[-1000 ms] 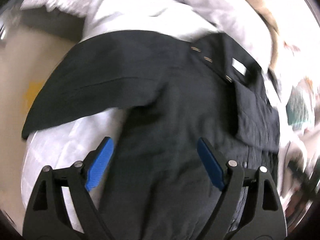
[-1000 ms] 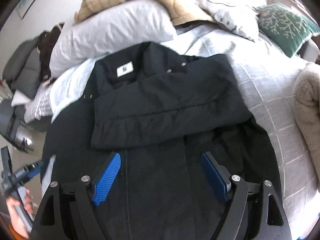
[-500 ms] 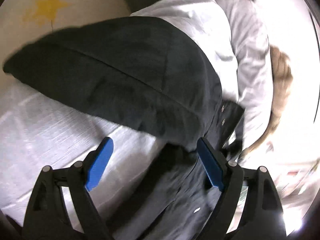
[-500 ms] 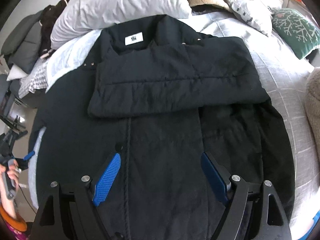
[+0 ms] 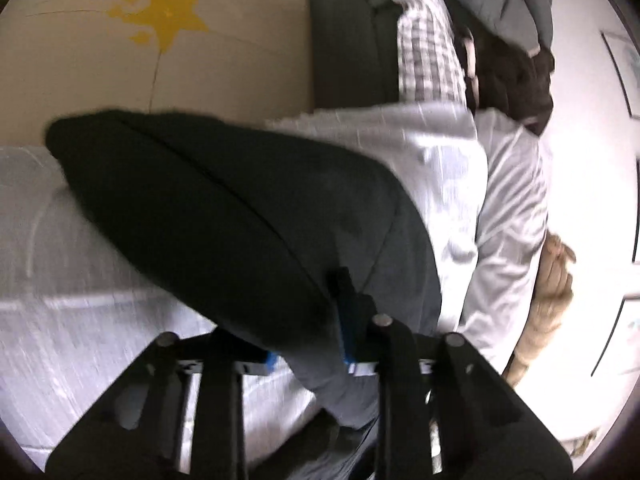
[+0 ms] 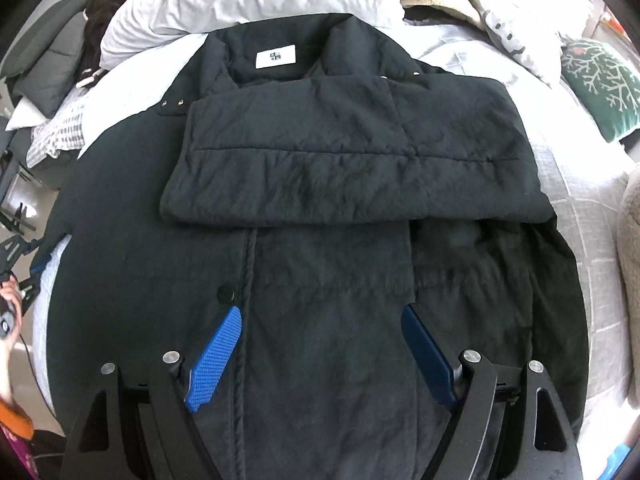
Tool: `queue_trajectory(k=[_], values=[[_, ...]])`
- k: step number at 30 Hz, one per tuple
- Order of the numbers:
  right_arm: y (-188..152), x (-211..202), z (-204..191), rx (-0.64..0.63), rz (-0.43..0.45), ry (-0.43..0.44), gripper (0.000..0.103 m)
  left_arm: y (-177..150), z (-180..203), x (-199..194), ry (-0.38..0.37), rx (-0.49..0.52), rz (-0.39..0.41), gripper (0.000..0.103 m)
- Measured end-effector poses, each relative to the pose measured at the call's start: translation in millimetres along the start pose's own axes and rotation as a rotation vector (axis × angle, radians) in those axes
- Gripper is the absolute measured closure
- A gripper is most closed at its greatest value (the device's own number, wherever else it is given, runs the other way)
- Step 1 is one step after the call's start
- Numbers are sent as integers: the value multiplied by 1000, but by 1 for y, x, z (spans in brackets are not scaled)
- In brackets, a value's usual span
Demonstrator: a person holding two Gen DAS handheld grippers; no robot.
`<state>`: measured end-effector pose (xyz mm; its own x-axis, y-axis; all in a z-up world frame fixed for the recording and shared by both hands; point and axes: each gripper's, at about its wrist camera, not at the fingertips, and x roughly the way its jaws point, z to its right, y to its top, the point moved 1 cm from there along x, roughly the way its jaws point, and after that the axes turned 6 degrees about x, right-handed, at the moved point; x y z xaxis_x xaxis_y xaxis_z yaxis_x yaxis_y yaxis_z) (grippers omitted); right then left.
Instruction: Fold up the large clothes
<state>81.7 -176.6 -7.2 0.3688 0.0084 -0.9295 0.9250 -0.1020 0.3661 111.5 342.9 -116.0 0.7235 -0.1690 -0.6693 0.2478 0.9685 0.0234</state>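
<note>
Black coat (image 6: pixel 320 208): spread on the grey bedspread (image 6: pixel 592 216), one sleeve folded across the chest. Left gripper (image 5: pixel 340 320): fingers pinched on the other sleeve (image 5: pixel 224 216). Right gripper (image 6: pixel 320 356): fingers spread wide, above the coat's lower front

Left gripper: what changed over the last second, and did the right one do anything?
The left gripper swung from the coat's front out to its unfolded sleeve and closed on it; its fingers were spread open half a second ago. The right gripper moved in closer over the black coat but stayed open, gripping nothing. The other sleeve remains folded across the chest, and the coat still lies flat on the bed.
</note>
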Motion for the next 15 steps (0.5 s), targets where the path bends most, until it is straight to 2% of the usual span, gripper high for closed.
queue_trajectory(k=[3, 6, 8, 11, 13, 15], values=[[1, 0, 3, -2, 4, -4, 19, 1, 14, -9, 16, 56, 72, 87], [2, -1, 8, 3, 13, -11, 19, -10, 53, -30, 33, 236, 192, 89], [3, -2, 14, 16, 17, -16, 19, -27, 91, -47, 20, 405, 278, 89], [7, -4, 21, 45, 21, -6, 19, -59, 137, -68, -20, 658, 364, 90], [8, -6, 25, 62, 25, 6, 19, -94, 167, -76, -55, 858, 391, 90], [9, -8, 27, 70, 29, 8, 19, -128, 185, -77, -93, 1024, 368, 90]])
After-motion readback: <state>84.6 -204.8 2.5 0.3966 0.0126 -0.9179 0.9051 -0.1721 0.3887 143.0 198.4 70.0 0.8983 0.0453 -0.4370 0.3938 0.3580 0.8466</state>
